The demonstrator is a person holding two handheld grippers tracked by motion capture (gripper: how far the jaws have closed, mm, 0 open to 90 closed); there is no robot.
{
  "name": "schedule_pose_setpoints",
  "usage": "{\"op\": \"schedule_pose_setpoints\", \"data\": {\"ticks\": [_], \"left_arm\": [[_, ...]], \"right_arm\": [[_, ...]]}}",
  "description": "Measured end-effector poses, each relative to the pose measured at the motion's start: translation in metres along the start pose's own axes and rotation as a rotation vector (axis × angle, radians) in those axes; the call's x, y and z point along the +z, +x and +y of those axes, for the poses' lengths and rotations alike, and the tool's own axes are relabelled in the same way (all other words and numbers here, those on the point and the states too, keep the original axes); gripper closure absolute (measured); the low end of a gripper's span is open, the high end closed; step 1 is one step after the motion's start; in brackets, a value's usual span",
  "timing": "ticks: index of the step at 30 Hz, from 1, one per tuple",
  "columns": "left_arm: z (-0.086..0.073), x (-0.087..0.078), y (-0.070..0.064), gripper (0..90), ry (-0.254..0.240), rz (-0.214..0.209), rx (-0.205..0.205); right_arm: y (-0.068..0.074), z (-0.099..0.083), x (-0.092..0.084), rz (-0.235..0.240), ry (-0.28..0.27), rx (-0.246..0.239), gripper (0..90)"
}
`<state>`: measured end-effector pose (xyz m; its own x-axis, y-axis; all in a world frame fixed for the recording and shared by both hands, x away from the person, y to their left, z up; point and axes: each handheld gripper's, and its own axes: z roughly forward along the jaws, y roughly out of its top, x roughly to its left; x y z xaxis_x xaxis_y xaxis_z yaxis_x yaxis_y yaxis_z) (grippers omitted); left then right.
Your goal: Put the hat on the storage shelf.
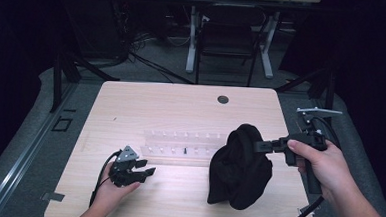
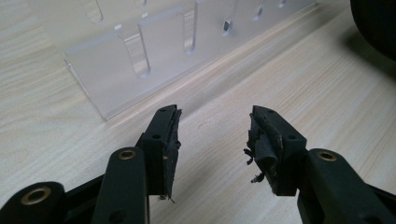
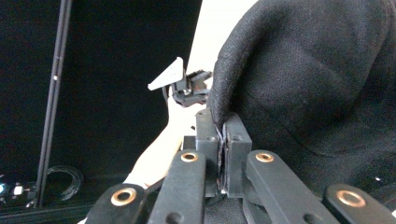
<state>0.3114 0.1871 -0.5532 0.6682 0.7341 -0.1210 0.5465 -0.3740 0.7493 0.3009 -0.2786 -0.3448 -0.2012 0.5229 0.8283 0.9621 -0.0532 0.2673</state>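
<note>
Right gripper [image 3: 223,140] pinches black cloth [image 1: 240,166], contents hidden.

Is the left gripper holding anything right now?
No. The left gripper has its jaws spread apart over bare table, with nothing between them.

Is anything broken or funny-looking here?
Yes. The black rubbery pads on the left tongs look torn and frayed, with little shreds hanging off their edges. Those tongs are open above the pale wooden table. The right tongs pinch the hanging black cloth, which looks fine.
</note>
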Motion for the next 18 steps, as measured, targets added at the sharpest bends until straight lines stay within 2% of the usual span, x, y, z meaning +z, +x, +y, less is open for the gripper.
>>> {"op": "schedule_pose_setpoints", "data": {"ticks": [5, 18], "left_arm": [[0.0, 0.0, 0.0, 52.5, 0.001, 0.002, 0.001], [0.0, 0.001, -0.001, 52.6, -0.001, -0.018, -0.001]], "right_arm": [[0.005, 0.004, -0.004, 0.042, -0.019, -0.012, 88.0], [0.022, 0.017, -0.006, 0.084, -0.054, -0.047, 88.0]]}}
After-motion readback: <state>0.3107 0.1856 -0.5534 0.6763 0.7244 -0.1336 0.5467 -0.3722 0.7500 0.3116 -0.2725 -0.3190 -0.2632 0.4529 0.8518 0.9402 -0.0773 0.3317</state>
